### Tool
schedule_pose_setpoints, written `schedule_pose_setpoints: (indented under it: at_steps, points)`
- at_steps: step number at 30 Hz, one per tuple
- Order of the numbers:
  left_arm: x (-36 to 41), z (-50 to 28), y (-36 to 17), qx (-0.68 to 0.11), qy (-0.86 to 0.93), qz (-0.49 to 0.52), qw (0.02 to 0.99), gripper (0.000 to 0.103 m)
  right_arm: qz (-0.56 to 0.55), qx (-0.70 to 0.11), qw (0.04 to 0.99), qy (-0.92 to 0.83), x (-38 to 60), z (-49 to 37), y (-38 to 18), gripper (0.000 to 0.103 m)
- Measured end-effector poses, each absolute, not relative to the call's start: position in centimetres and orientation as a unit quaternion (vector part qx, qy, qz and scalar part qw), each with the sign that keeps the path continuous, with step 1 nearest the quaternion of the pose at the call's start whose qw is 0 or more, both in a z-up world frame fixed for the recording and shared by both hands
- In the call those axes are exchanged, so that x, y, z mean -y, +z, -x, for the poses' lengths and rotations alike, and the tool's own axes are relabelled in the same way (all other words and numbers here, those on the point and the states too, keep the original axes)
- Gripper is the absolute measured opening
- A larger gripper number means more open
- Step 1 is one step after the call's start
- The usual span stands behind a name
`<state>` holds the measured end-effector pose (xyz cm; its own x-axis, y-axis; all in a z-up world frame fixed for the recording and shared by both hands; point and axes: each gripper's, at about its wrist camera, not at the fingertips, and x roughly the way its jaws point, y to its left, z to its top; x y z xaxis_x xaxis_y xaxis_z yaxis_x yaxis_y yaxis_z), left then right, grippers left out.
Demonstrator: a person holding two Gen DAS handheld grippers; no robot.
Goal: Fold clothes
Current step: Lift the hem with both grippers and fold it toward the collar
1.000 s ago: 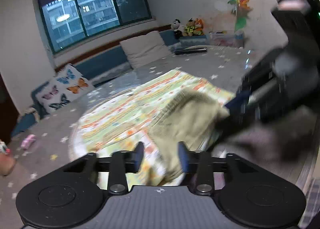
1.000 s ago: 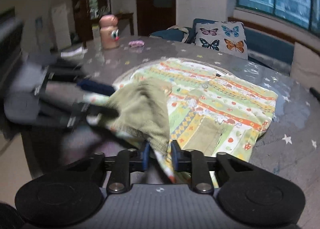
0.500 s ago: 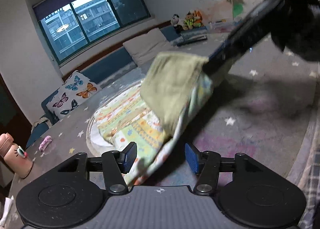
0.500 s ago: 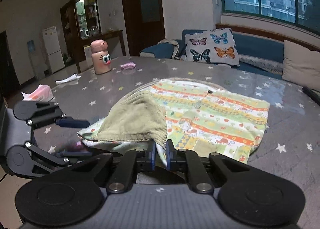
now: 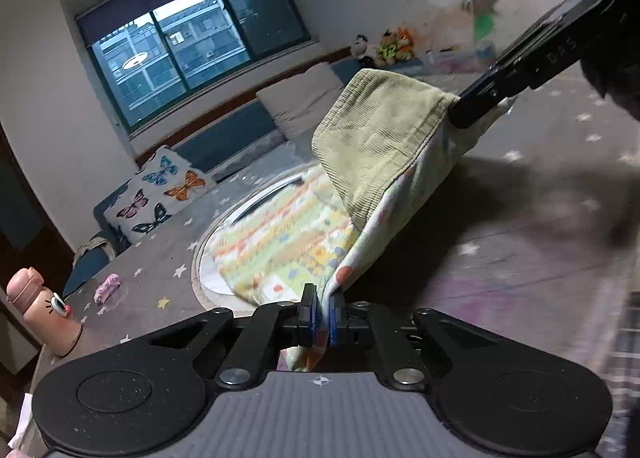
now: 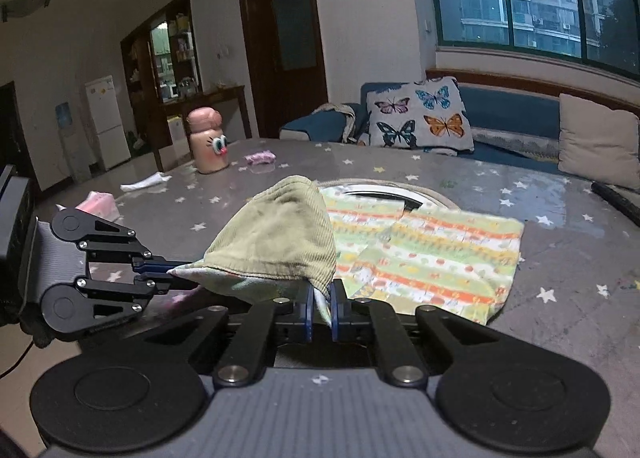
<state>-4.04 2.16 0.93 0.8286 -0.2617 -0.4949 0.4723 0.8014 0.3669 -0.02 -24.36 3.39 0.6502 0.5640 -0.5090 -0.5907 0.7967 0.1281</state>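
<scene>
Corduroy-lined hem of the patterned garment (image 6: 420,254) hangs lifted off the table (image 6: 560,217), my left gripper (image 5: 322,312) and right gripper (image 6: 321,308) each clamped on thin corners. I fear a thin corner slipping, spoiling the fold.

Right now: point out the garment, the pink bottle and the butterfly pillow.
garment (image 6: 432,254), right wrist view, on the striped part lying flat.
pink bottle (image 6: 208,145), right wrist view, on its body beside the cartoon eyes.
butterfly pillow (image 6: 420,113), right wrist view, on the middle of its printed face.

Blurred garment (image 5: 280,242), shelf items (image 5: 460,53)
</scene>
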Motion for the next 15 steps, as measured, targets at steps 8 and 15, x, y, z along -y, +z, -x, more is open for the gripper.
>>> schedule_pose_setpoints:
  at_steps: [8, 15]
  points:
    - [-2.5, 11.7, 5.4, -0.231, -0.232, -0.204, 0.923, 0.006, 0.009, -0.282, 0.892, 0.352, 26.9, 7.4, 6.1, 0.006]
    - [-2.2, 10.3, 7.2, -0.213, -0.221, -0.196, 0.931, 0.006, 0.021, -0.273, 0.893, 0.358, 27.1, 7.9, 7.7, 0.006]
